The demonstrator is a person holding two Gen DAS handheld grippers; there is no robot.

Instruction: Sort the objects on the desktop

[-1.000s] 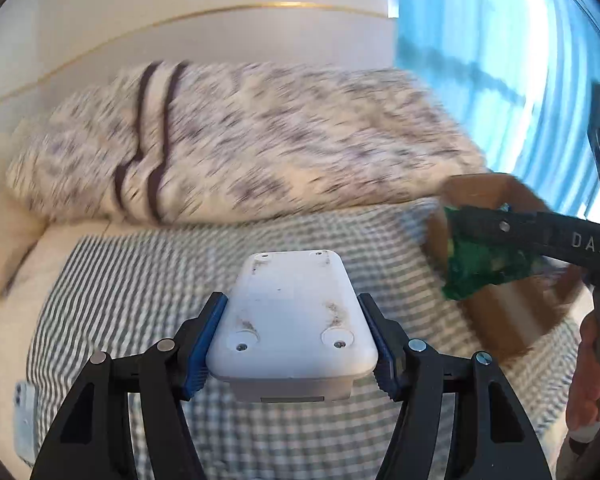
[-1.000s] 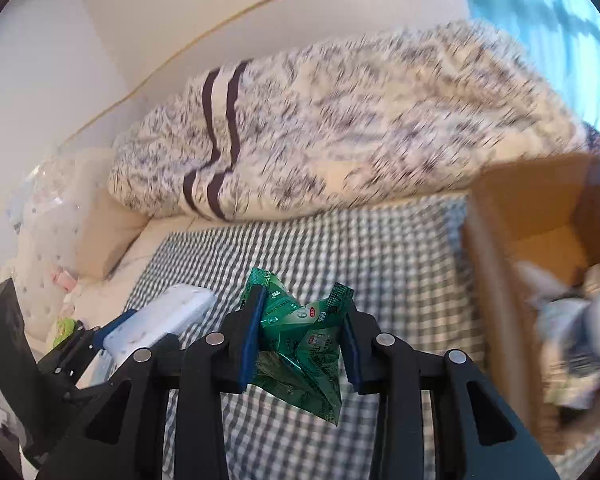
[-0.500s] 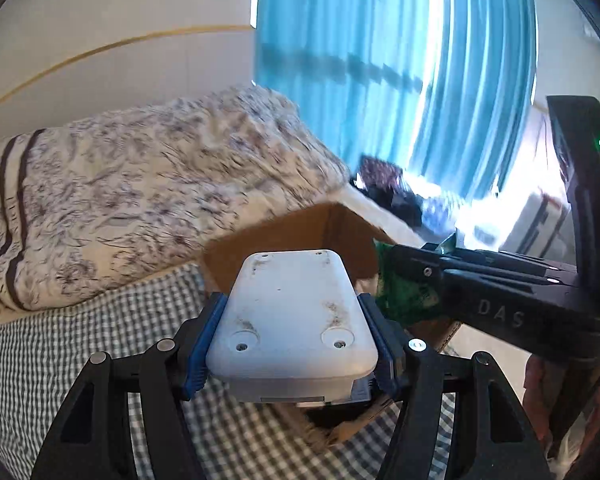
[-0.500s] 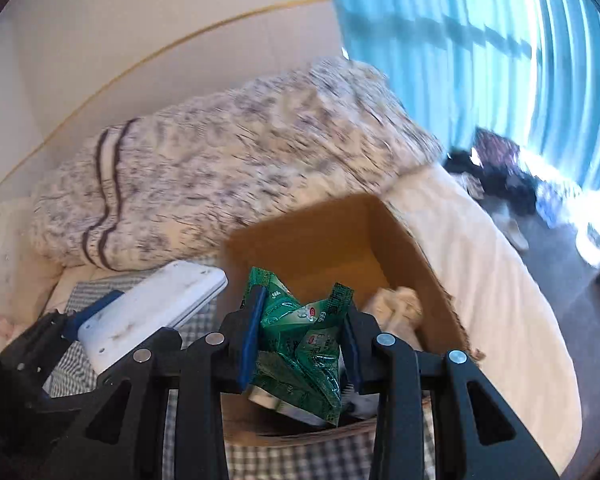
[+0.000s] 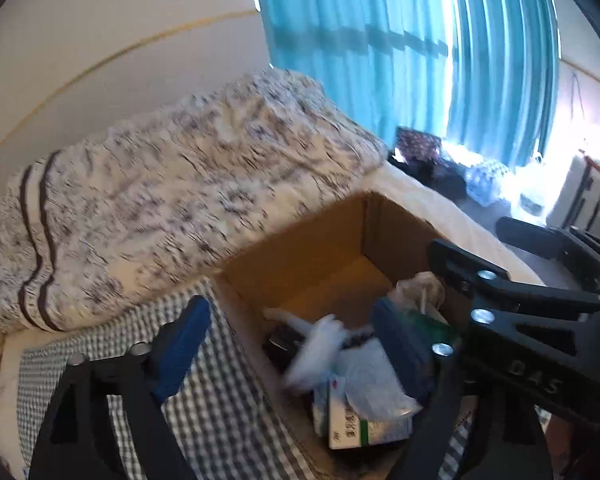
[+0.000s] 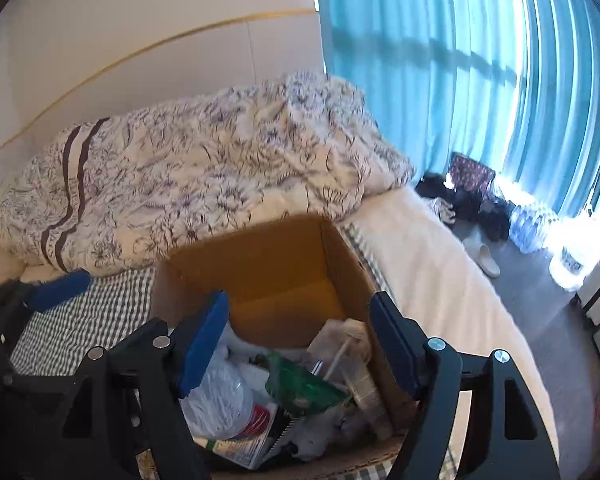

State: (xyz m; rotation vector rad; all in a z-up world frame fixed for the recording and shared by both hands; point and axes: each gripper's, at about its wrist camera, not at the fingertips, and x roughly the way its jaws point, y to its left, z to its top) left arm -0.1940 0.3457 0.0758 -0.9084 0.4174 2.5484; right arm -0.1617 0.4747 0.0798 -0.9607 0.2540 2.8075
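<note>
An open cardboard box (image 5: 320, 248) (image 6: 268, 264) stands on the checked bed sheet, holding several items. My left gripper (image 5: 292, 344) hangs open over it; a blurred white device (image 5: 316, 352) is falling between its blue pads into the box. My right gripper (image 6: 298, 342) is open above the box too, and the crumpled green packet (image 6: 300, 388) lies loose on the pile below it, beside a plastic bottle (image 6: 220, 400) and a boxed item (image 5: 356, 424). The right gripper's arm (image 5: 520, 304) reaches in from the right in the left wrist view.
A patterned duvet (image 6: 204, 176) is heaped behind the box against the wall. The checked sheet (image 5: 204, 408) spreads to the left. Blue curtains (image 6: 460, 80) cover the window at right, with bags, bottles and a slipper (image 6: 486, 260) on the floor beyond the mattress edge.
Both grippers moved over the box and opened. The left let go of the white device, now dropping. The right released the green packet, which lies in the box.
</note>
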